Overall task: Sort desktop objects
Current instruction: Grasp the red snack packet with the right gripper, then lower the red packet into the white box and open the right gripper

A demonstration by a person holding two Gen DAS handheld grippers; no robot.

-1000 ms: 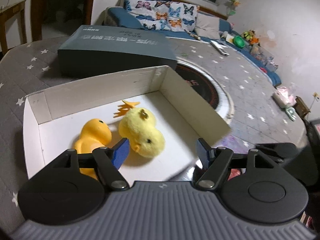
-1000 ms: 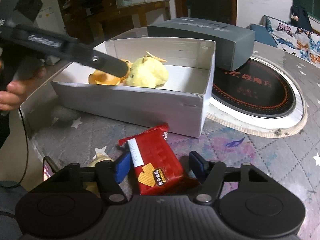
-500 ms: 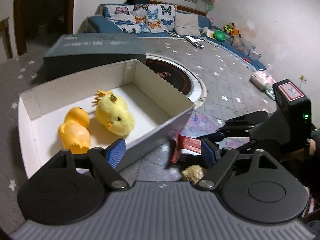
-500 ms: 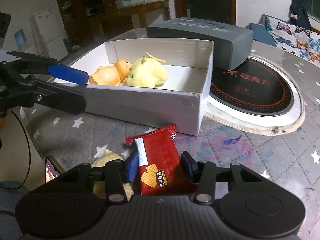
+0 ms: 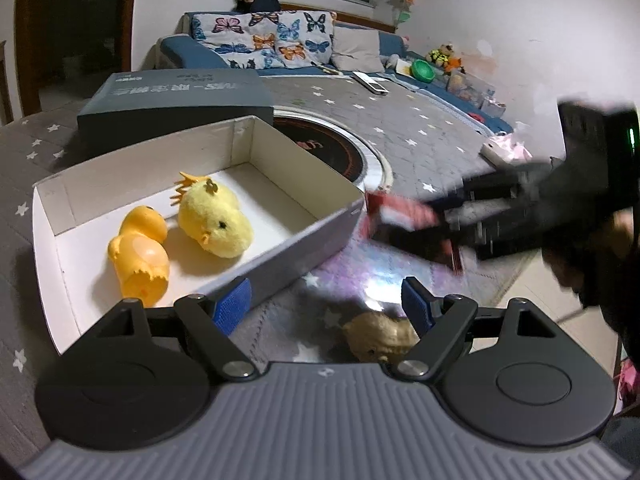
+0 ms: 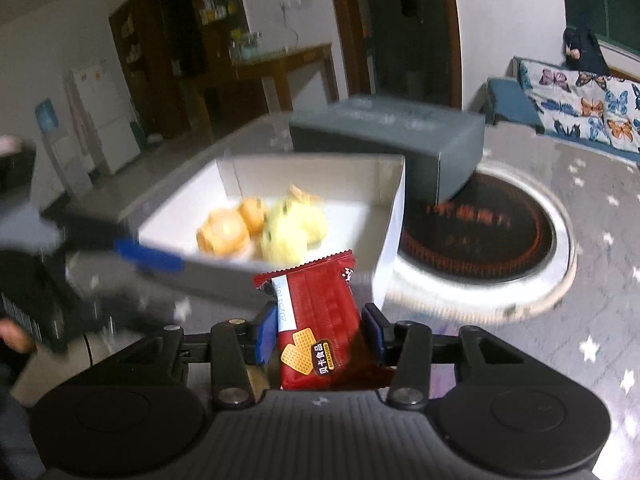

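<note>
the right gripper (image 6: 319,330) is pinching a red snack packet (image 6: 320,316) across its width, the two blue pads pressed against its long side edges near the lower half, and the packet is lifted off the desk (image 6: 592,280) just in front of the near wall of the white box (image 6: 390,216). the packet looks light: a thin crinkly foil wrapper with sawtooth sealed ends and a printed wafer picture. the film is probably slippery and gives under pressure, and whatever is inside may well crumble, so a side hold over the filled middle, firm but not crushing, seems the safest place to hold it; the flat sealed ends would likely fold and slide.

the left gripper (image 5: 326,304) is spread wide and holds nothing. it hangs low over the desk near the box's front corner, and a small tan lumpy thing (image 5: 380,338) lies on the desk close to its right pad. it looks fuzzy or crumpled and soft, though blur keeps me from saying what it is.

inside the box lie a smooth orange duck toy (image 5: 140,256), hard and glossy and rounded enough to roll, and a yellow plush chick (image 5: 216,220), fluffy and squashable, touching each other. the box is thin white card with upright walls that would flex if knocked. behind it stands a grey carton (image 5: 176,100), beside a round black hob (image 6: 480,228) set into the star-patterned desk cover.
</note>
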